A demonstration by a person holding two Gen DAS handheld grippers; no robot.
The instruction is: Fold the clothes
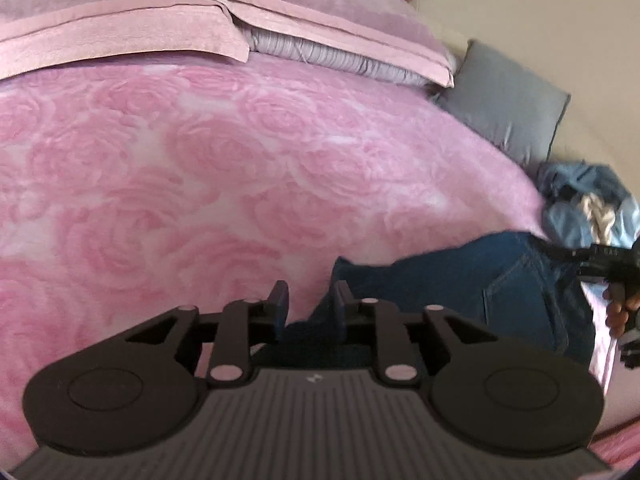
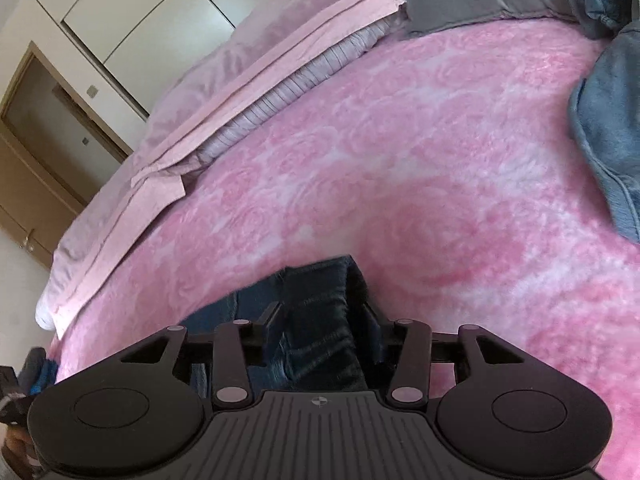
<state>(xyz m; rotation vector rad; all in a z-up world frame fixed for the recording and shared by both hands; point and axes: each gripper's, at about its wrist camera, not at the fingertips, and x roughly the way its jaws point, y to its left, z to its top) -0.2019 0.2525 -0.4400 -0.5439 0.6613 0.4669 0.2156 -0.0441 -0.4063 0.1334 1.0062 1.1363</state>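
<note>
Dark blue jeans (image 1: 460, 288) lie on the pink rose-patterned blanket (image 1: 200, 160), a back pocket facing up. My left gripper (image 1: 310, 304) is at the jeans' left end, open; blanket shows through the gap and denim lies low between the fingers. A person's hand (image 1: 616, 314) holds the other gripper at the jeans' right end. In the right wrist view a bunched band of the jeans (image 2: 320, 280) sits between the fingers of my right gripper (image 2: 322, 316), whose jaws stand wide apart and do not clamp it.
Pink pillows (image 1: 120, 40) and a grey cushion (image 1: 508, 108) line the bed's far side. A heap of light blue clothes (image 1: 580, 200) lies at the right, also seen as blue-grey fabric (image 2: 608, 120). A white wardrobe (image 2: 140, 12) and a brown door (image 2: 40, 140) stand beyond the bed.
</note>
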